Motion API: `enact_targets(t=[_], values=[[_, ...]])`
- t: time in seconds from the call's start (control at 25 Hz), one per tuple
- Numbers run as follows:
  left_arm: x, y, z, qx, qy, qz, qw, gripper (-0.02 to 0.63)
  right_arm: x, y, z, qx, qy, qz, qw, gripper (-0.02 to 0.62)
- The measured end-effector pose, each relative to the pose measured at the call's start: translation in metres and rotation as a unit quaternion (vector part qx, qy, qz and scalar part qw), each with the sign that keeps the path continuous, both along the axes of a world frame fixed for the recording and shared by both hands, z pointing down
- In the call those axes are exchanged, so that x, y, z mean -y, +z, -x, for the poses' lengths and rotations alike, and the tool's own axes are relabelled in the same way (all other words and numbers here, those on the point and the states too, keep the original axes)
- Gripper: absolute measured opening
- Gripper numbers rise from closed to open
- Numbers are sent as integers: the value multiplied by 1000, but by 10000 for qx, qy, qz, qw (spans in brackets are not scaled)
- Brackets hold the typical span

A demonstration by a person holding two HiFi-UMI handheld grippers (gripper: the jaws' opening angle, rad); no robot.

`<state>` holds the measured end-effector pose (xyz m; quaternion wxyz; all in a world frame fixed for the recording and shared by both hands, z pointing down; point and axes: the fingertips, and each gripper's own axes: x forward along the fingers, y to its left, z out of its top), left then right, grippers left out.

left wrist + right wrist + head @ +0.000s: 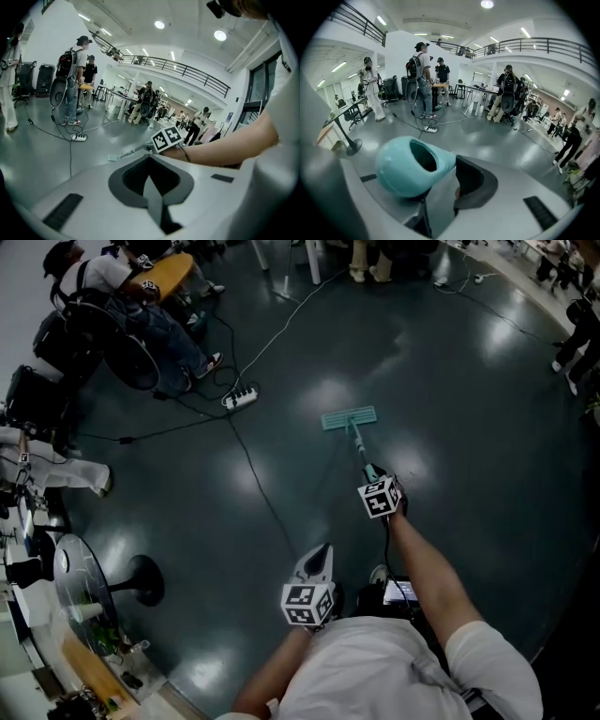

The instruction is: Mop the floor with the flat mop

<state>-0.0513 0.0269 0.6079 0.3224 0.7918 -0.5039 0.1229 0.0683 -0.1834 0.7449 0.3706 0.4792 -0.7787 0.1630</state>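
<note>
The flat mop's teal head [349, 417] lies flat on the dark floor ahead of me, and its thin handle [359, 448] runs back to my right gripper [371, 472], which is shut on it. In the right gripper view the handle's teal hollow end cap [410, 167] sits clamped between the jaws. My left gripper [322, 551] hangs lower and to the left, close to my body, shut with nothing in it. In the left gripper view its jaws stand together, and the mop head [115, 158] shows small on the floor beyond them.
A white power strip [240, 397] lies left of the mop head, with a black cable [258, 486] trailing toward me and a white cord toward the back. A seated person [141, 306] is at the far left, a round stand table [75, 579] at the near left, and more people stand along the back.
</note>
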Motion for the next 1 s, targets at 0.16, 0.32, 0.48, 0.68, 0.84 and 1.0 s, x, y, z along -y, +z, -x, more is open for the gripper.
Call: enact_targets(t=[0.16, 0.32, 0.48, 0.68, 0.84, 1.0], values=[[6, 1, 8, 2, -67, -32, 10000, 6, 3, -6, 0, 8, -88, 85, 9999, 120], [9, 1, 11, -22, -133, -76, 9999, 5, -52, -19, -12, 48, -286, 275, 9992, 120], [11, -1, 11, -64, -161, -106, 9998, 6, -141, -40, -26, -42, -564, 586, 9967, 120], [7, -10, 0, -134, -144, -187, 9996, 6, -248, -71, -47, -97, -1066, 915, 9900, 120], [3, -9, -6, -128, -110, -216, 9996, 6, -284, -74, -67, 56, -1294, 869, 9878, 120], [-6, -8, -7, -126, -110, -137, 9998, 5, -270, -77, -69, 503, -1353, 234, 9892, 120]])
